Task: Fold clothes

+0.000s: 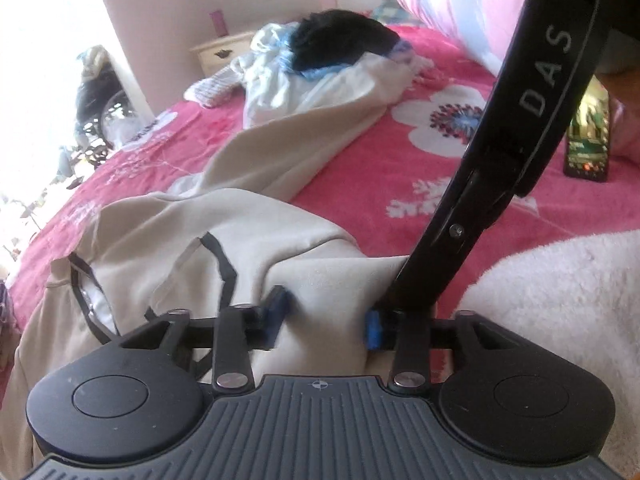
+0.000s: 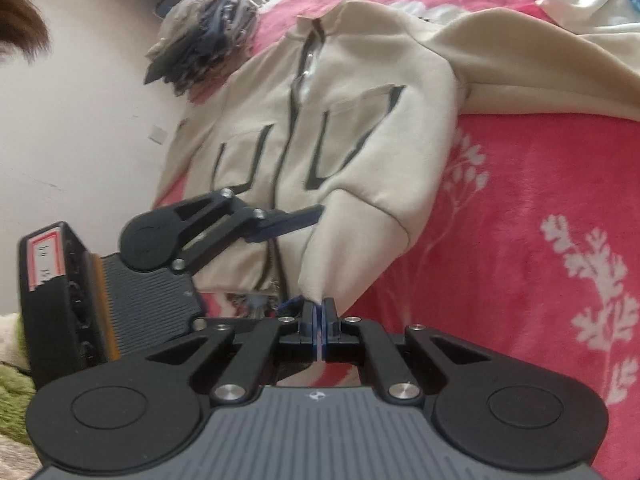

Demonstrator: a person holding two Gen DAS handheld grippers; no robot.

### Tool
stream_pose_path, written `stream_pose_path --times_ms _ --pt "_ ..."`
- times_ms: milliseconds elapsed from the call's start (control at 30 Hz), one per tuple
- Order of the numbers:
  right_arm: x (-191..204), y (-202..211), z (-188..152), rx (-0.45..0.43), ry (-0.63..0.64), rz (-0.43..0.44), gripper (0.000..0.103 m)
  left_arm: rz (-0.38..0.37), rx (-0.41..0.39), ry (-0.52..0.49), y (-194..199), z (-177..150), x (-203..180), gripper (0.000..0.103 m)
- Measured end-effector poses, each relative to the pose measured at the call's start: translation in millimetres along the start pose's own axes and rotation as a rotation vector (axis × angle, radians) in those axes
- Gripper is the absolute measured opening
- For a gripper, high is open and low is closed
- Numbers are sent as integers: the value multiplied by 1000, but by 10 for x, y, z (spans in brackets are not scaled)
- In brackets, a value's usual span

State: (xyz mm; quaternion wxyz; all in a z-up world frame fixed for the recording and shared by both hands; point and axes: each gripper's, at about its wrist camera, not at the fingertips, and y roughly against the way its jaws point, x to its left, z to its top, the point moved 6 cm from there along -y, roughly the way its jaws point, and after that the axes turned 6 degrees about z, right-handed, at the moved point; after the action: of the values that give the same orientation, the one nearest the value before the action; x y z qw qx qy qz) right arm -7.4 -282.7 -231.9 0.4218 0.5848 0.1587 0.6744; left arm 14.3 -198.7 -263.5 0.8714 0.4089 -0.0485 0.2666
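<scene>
The beige jacket [image 2: 320,128] lies front up on the bed's pink flowered blanket [image 2: 520,220], its zip and black-trimmed pockets showing, one sleeve trailing away toward a heap of other clothes [image 1: 320,52] further up the bed. The right tool [image 2: 319,316] has its jaws pressed together on a pinch of the jacket's hem corner, the cloth rising in a small peak from the tips. The left tool [image 1: 326,322] straddles a raised fold of the same beige fabric beside it; its blue pads [image 1: 276,312] sit against the cloth on both sides, so it looks clamped on the jacket, though how firmly I cannot tell. By my reading, the step in hand is taking hold of the lower edge at two points, ready for the first fold. The next move would call for lifting both tools together and carrying the hem toward the collar, keeping the fabric taut so that it lands flat. A phone [image 1: 586,148] lies well apart on the blanket.
</scene>
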Motion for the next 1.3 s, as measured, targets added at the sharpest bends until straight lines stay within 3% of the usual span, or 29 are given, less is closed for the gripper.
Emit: stream_pose_path --times_ms 133,233,367,567,633,667,700,733,767,867,1000,1200,1300 --pt "-123 68 78 -20 -109 106 12 2 -9 33 -32 -6 64 9" --pt "-337 213 193 -92 -191 151 40 -31 -7 35 -53 -29 63 8" --pt "-1001 224 512 -241 -361 94 48 -91 0 6 -46 -108 20 8" --pt "-2110 -243 1122 -405 -687 66 52 -171 49 67 -51 -244 140 7" --pt "-2336 -383 1302 -472 -761 83 50 -197 74 106 -83 -285 196 7" --pt "-2403 -415 1375 -515 -791 102 43 -205 84 116 -98 -307 210 7" --pt "-2415 -391 1448 -563 -783 88 34 -212 91 122 -110 -328 217 6" --pt "-2393 -349 1522 -585 -750 45 14 -220 97 126 -123 -344 221 6" --pt "-2337 -280 1622 -606 -697 8 10 -229 102 130 -137 -353 221 6" --pt "-2069 -64 1960 -626 -512 -70 8 -255 109 128 -167 -359 200 6" --pt "-1738 -31 2350 -539 -262 -229 8 -288 122 93 -285 -338 136 6" --pt "-1934 -209 2606 -447 -144 -343 7 -341 177 23 -547 -365 -11 7" --pt "-2215 -411 2622 -356 -191 -348 9 -360 215 10 -662 -403 -92 11"
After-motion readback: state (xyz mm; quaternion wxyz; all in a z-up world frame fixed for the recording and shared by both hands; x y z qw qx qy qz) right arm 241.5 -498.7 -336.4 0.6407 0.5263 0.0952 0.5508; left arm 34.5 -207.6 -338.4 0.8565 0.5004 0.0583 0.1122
